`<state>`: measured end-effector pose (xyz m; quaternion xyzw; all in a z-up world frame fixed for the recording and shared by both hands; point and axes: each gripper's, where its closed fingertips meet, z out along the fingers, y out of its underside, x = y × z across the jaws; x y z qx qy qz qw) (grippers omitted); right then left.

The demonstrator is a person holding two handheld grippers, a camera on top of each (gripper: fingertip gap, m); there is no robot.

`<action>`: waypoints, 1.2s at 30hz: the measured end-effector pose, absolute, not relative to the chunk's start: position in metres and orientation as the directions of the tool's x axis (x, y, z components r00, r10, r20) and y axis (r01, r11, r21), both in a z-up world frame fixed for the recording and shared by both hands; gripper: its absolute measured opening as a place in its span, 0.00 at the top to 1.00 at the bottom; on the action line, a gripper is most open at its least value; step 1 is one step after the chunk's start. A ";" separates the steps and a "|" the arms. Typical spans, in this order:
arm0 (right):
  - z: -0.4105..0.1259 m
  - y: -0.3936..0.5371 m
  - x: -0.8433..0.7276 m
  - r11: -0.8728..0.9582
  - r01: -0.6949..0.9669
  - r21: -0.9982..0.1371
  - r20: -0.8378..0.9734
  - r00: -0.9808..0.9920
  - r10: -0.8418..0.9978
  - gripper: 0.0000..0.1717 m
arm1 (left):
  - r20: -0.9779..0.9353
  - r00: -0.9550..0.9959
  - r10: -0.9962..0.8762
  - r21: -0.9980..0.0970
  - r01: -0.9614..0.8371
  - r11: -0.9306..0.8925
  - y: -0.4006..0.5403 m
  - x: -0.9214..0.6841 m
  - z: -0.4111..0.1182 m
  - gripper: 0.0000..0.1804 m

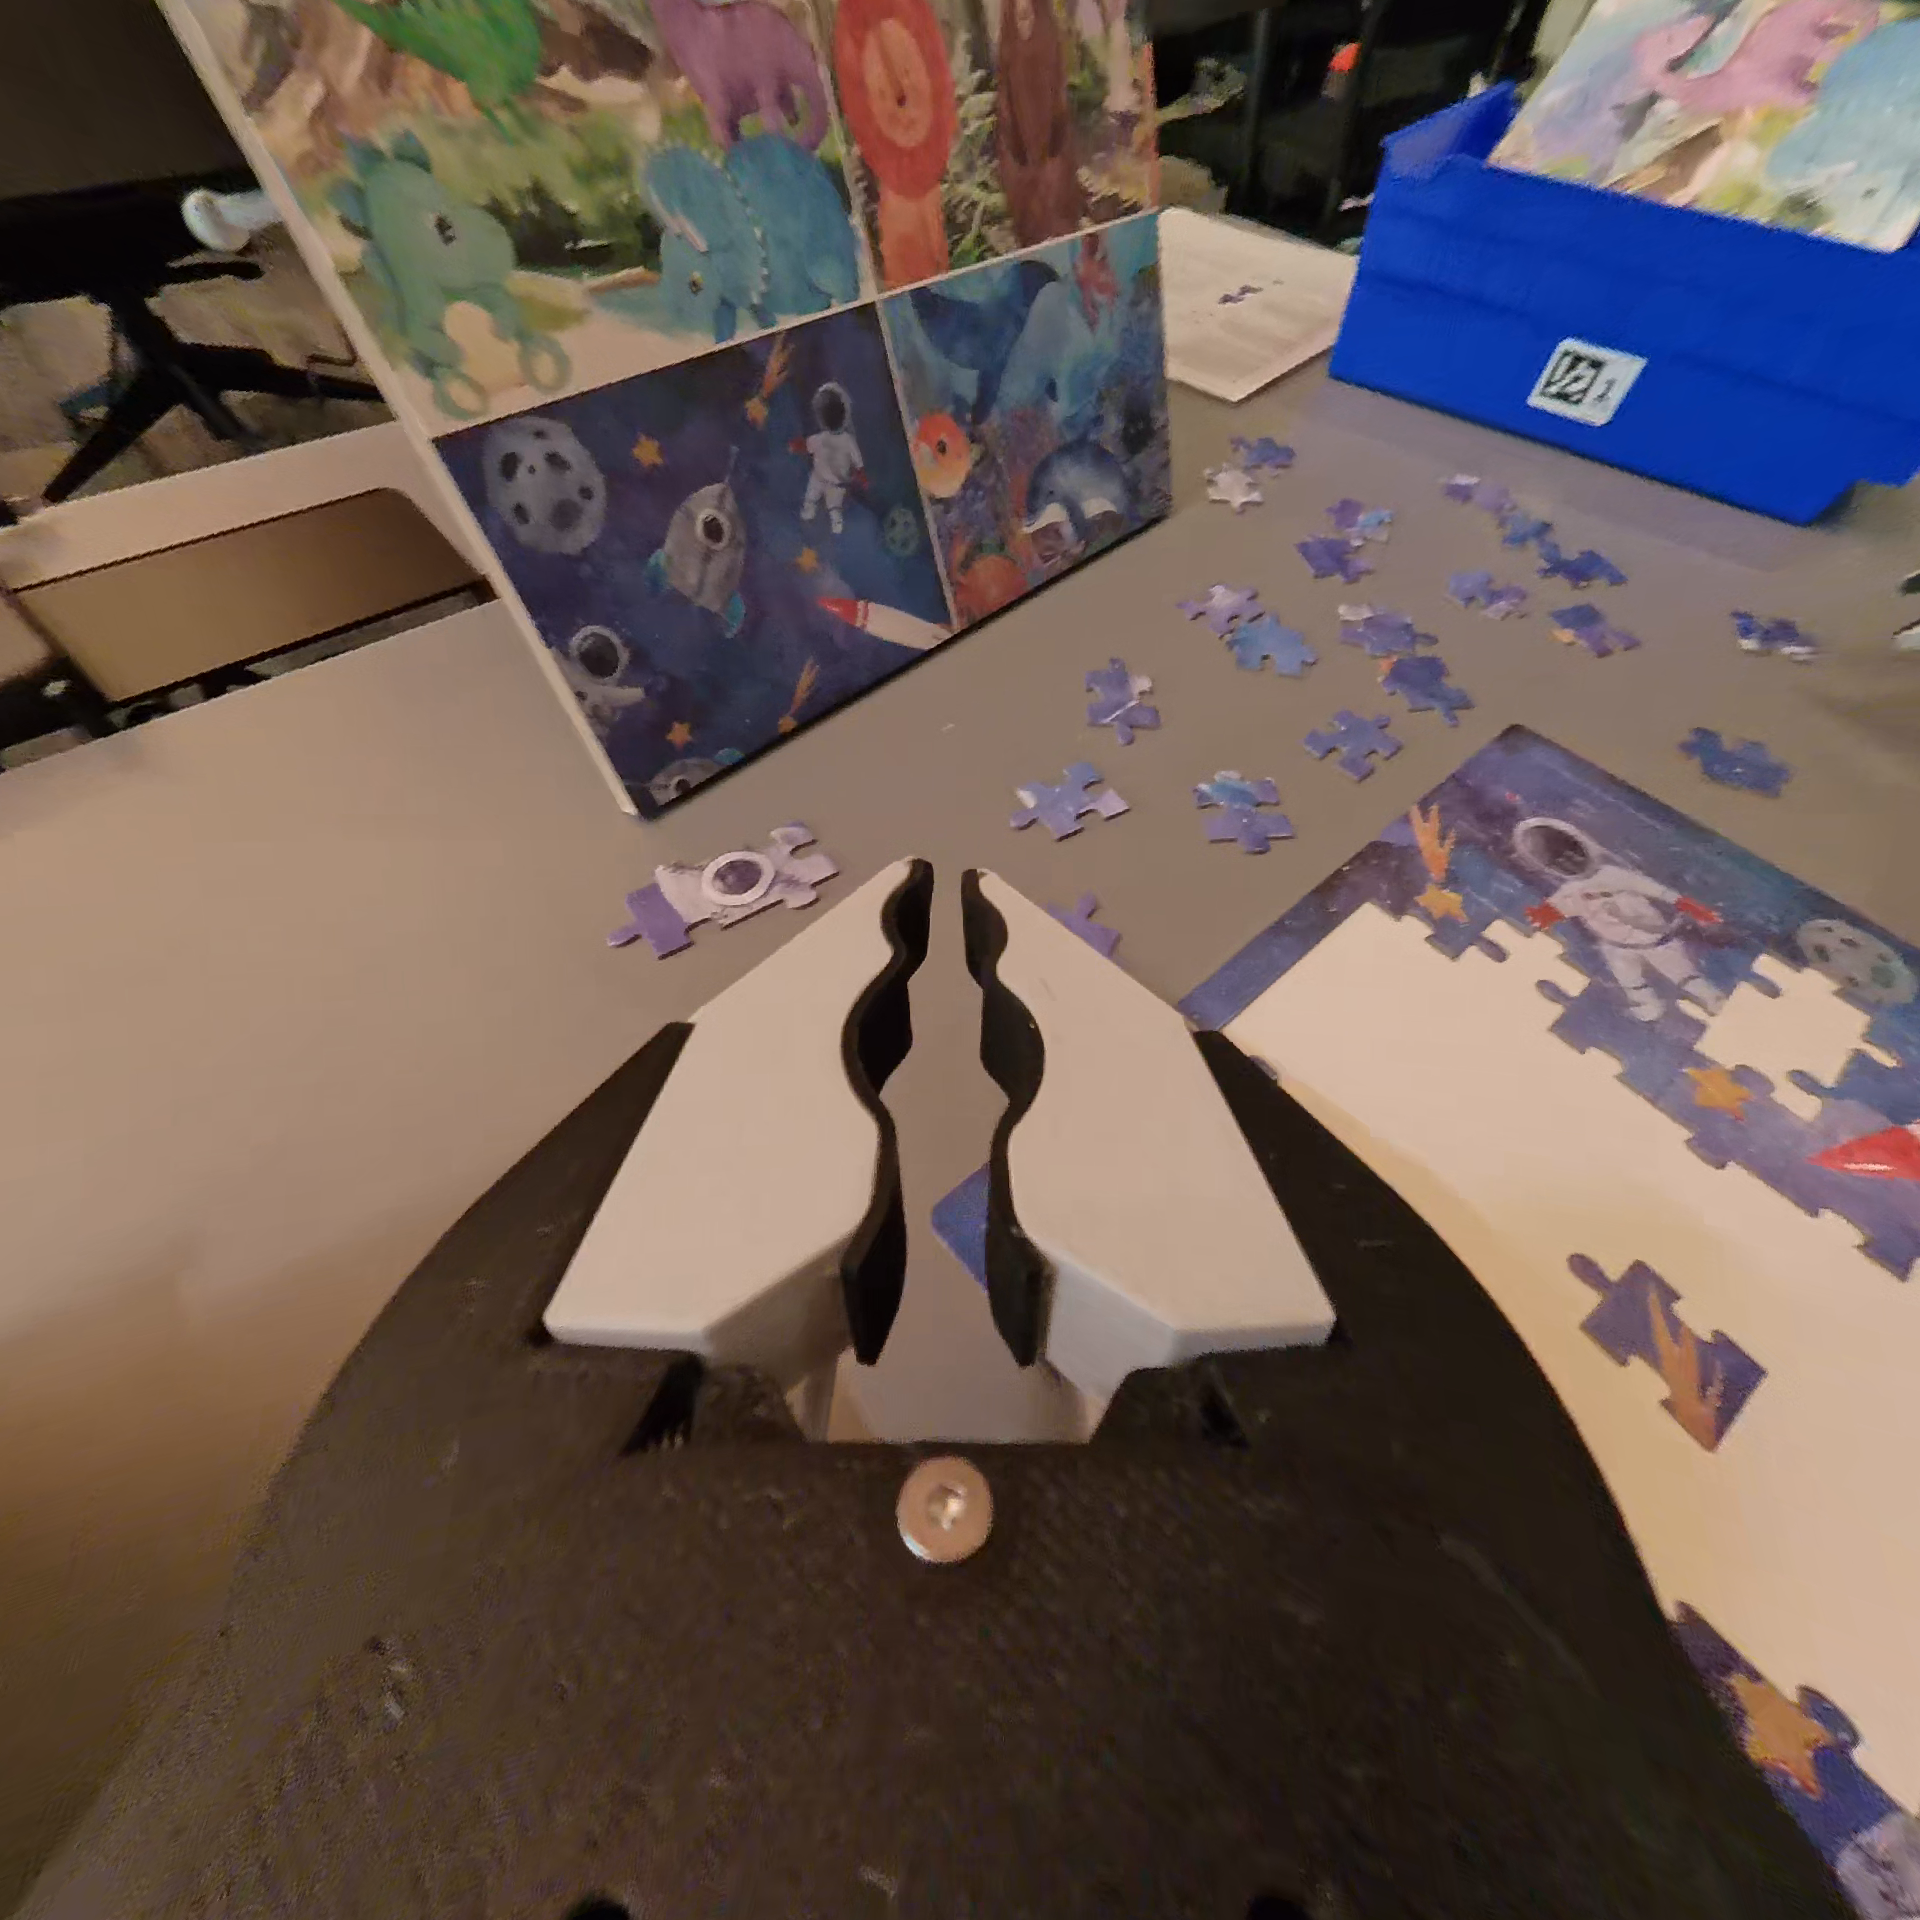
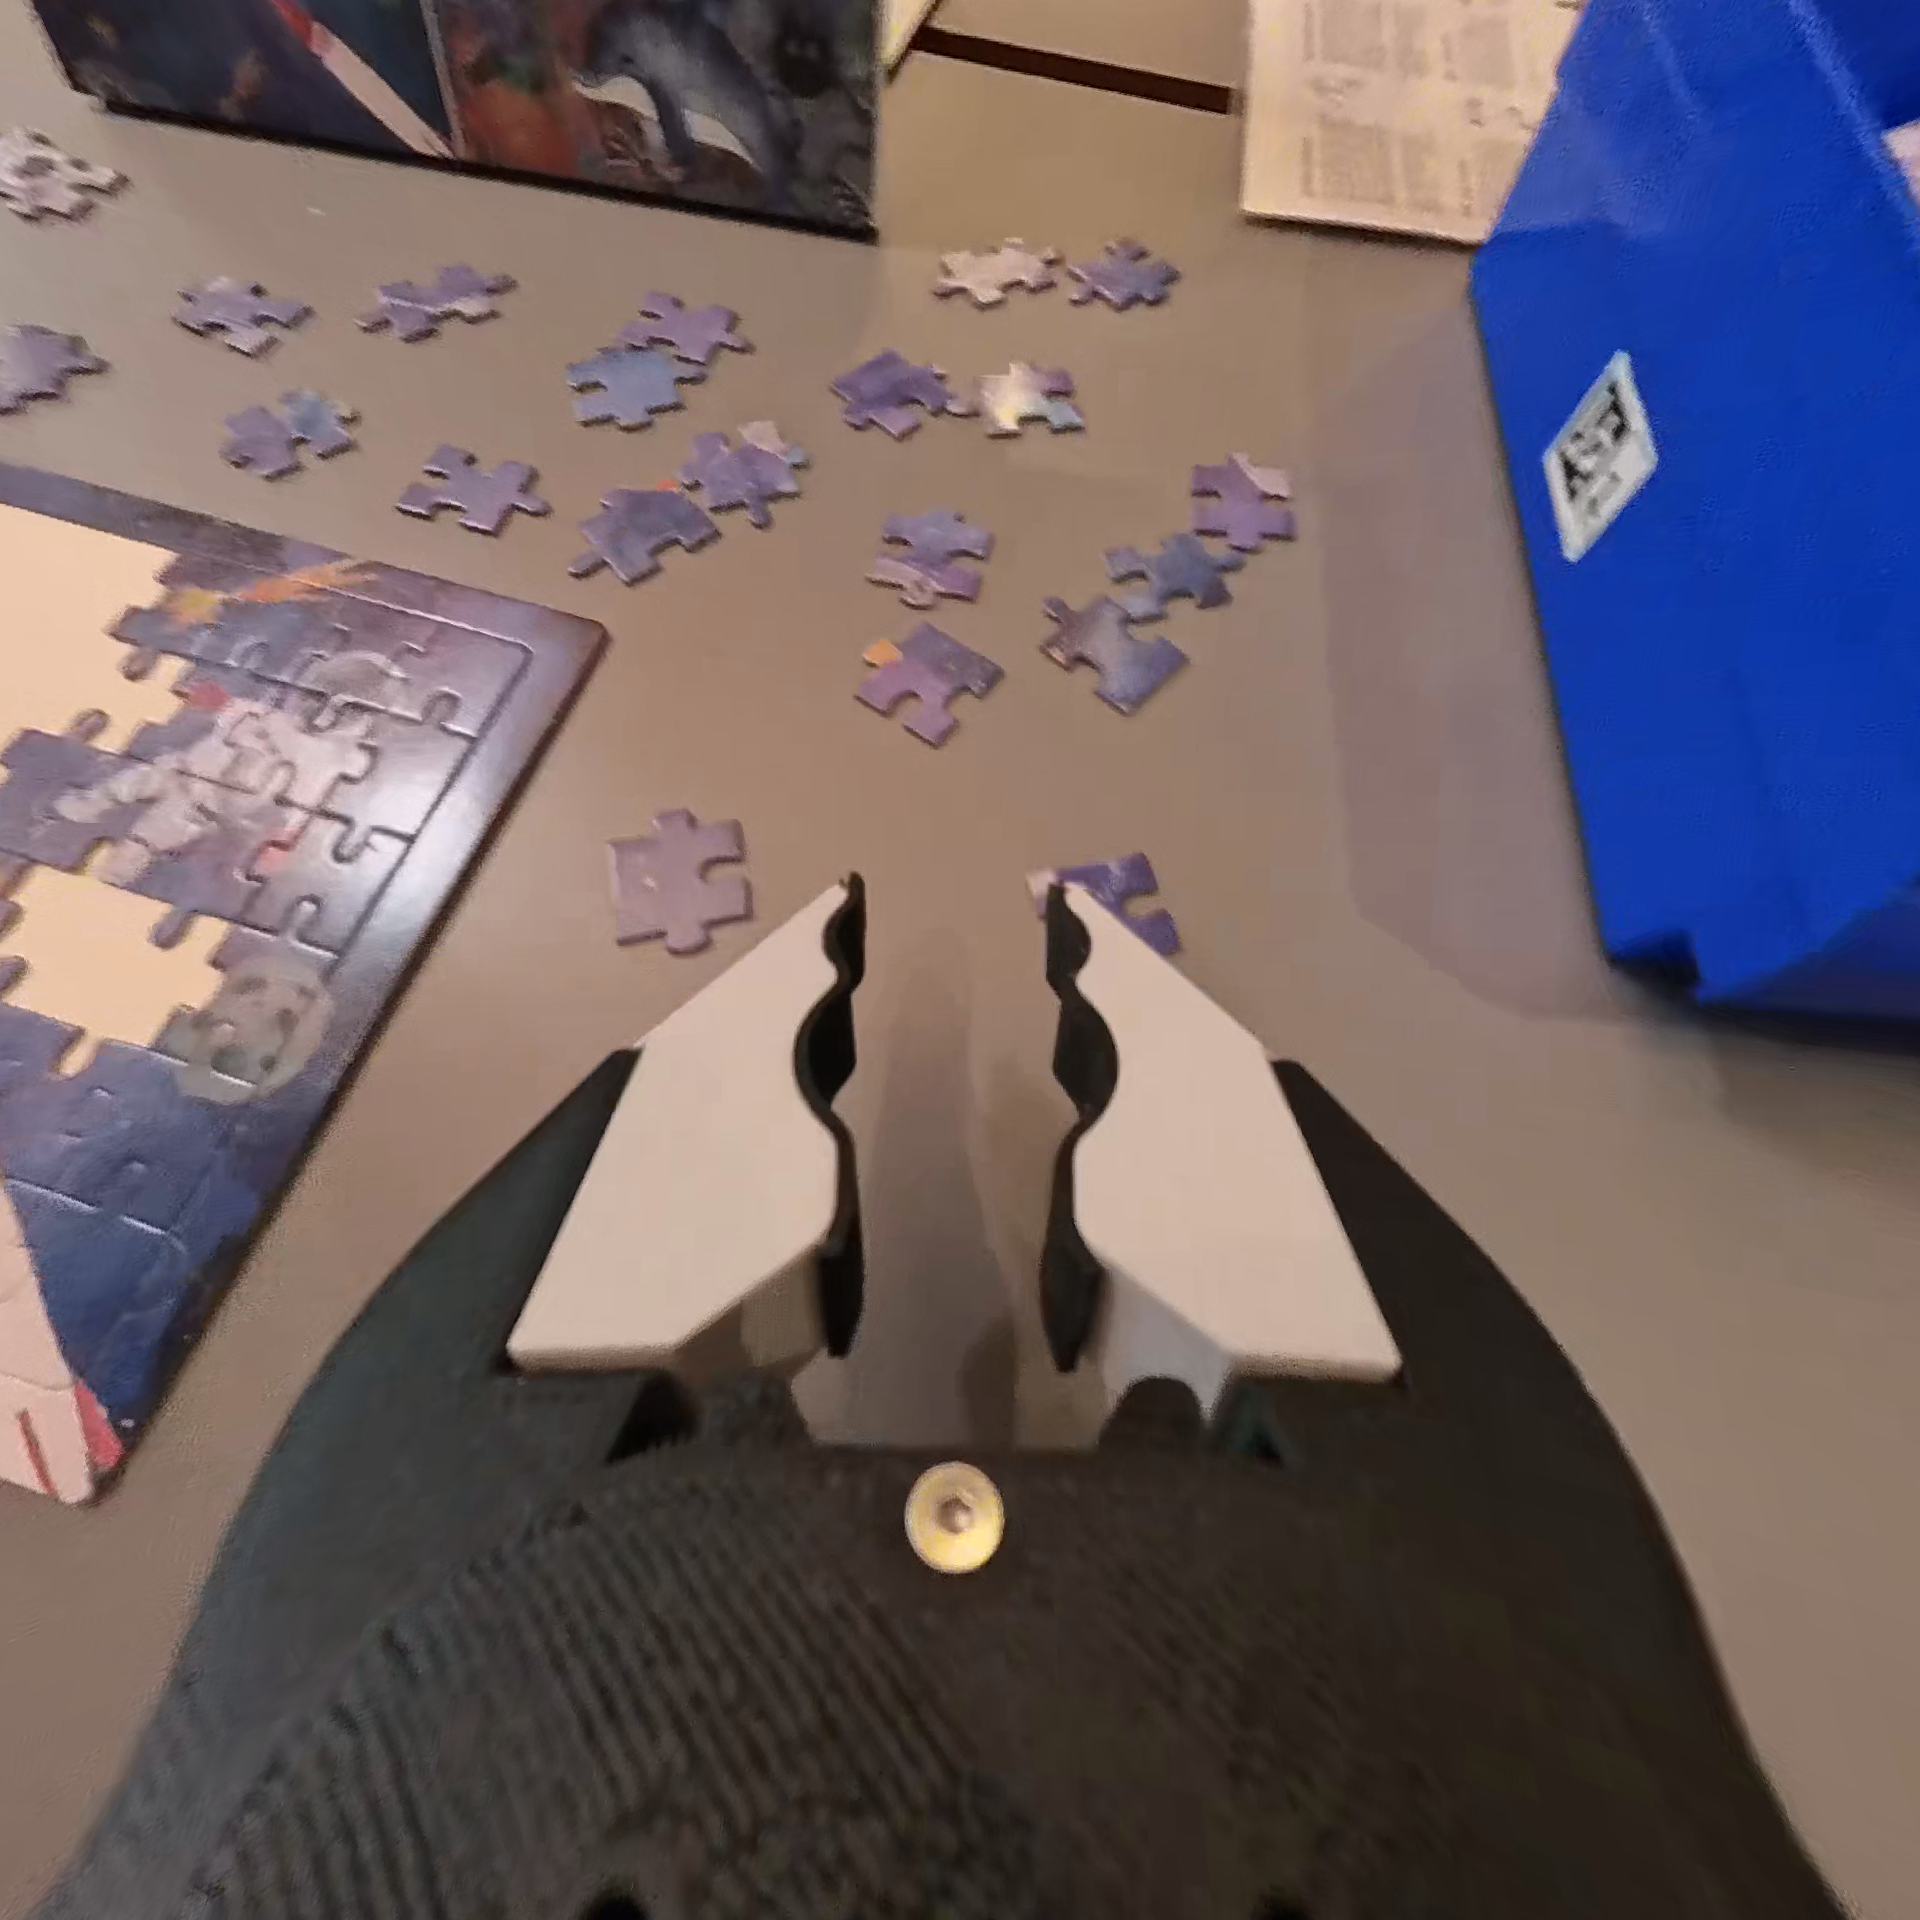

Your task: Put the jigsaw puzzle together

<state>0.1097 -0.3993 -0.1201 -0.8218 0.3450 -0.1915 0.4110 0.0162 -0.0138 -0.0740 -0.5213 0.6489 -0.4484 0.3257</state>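
From the left wrist view, our left gripper (image 1: pixel 940 883) hangs over the grey table (image 1: pixel 312 935) with its jaws open just a crack, nothing between them. The puzzle board (image 1: pixel 1507 1195), half filled, sits just to its right, cut off by the frame edge. A joined strip of pieces showing an astronaut helmet (image 1: pixel 727 883) lies left of the fingertips, and one loose piece (image 1: pixel 1091 920) is mostly hidden behind the right finger. The picture box (image 1: pixel 790 520) stands beyond, and the blue bin (image 1: pixel 1610 332) is well to the board's far side.

In the right wrist view, pretty blurry, our right gripper (image 2: pixel 951 899) is open wider over bare table. A purple piece (image 2: pixel 681 883) lies between it and the board, and another piece (image 2: pixel 1127 894) is partly covered by the right fingertip; we can't tell if they touch.
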 end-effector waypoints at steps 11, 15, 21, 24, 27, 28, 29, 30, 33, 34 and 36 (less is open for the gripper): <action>-0.135 -0.406 0.118 -0.366 -0.452 -0.814 -0.071 0.702 -0.709 0.77 | 0.078 -0.254 -0.964 -0.934 -0.356 0.018 -0.015 0.018 -0.066 0.98; -0.149 -0.420 0.134 -0.520 -0.406 -0.751 0.090 0.718 -0.691 0.75 | 0.094 -0.253 -0.963 -0.939 -0.344 -0.001 -0.014 0.018 -0.064 0.97; -0.154 -0.414 0.136 -0.565 -0.370 -0.738 -0.002 0.838 -0.546 0.66 | 0.106 -0.258 -0.960 -0.939 -0.344 -0.011 -0.014 0.018 -0.066 0.97; -0.157 -0.416 0.139 -0.566 -0.376 -0.734 -0.030 0.850 -0.526 0.71 | 0.120 -0.257 -0.959 -0.941 -0.338 -0.027 -0.013 0.018 -0.065 0.97; -0.157 -0.419 0.141 -0.572 -0.364 -0.735 -0.009 0.849 -0.528 0.77 | 0.125 -0.250 -0.960 -0.940 -0.338 -0.034 -0.011 0.018 -0.065 0.97; -0.157 -0.418 0.138 -0.578 -0.354 -0.735 -0.004 0.856 -0.518 0.83 | 0.128 -0.251 -0.959 -0.941 -0.336 -0.037 -0.011 0.018 -0.065 0.97; -0.157 -0.418 0.137 -0.576 -0.356 -0.735 -0.007 0.855 -0.519 0.83 | 0.131 -0.254 -0.958 -0.942 -0.334 -0.040 -0.011 0.018 -0.064 0.97; -0.157 -0.418 0.136 -0.575 -0.358 -0.736 -0.007 0.853 -0.522 0.83 | 0.132 -0.257 -0.957 -0.942 -0.333 -0.040 -0.012 0.018 -0.064 0.97; -0.157 -0.416 0.133 -0.571 -0.358 -0.738 -0.012 0.854 -0.520 0.84 | 0.125 -0.257 -0.958 -0.943 -0.332 -0.034 -0.013 0.018 -0.063 0.97; -0.157 -0.415 0.132 -0.570 -0.356 -0.740 -0.013 0.856 -0.517 0.84 | 0.124 -0.257 -0.959 -0.943 -0.330 -0.034 -0.013 0.018 -0.063 0.98; -0.156 -0.412 0.128 -0.564 -0.353 -0.746 -0.028 0.864 -0.503 0.84 | 0.126 -0.256 -0.958 -0.944 -0.327 -0.037 -0.012 0.018 -0.062 0.98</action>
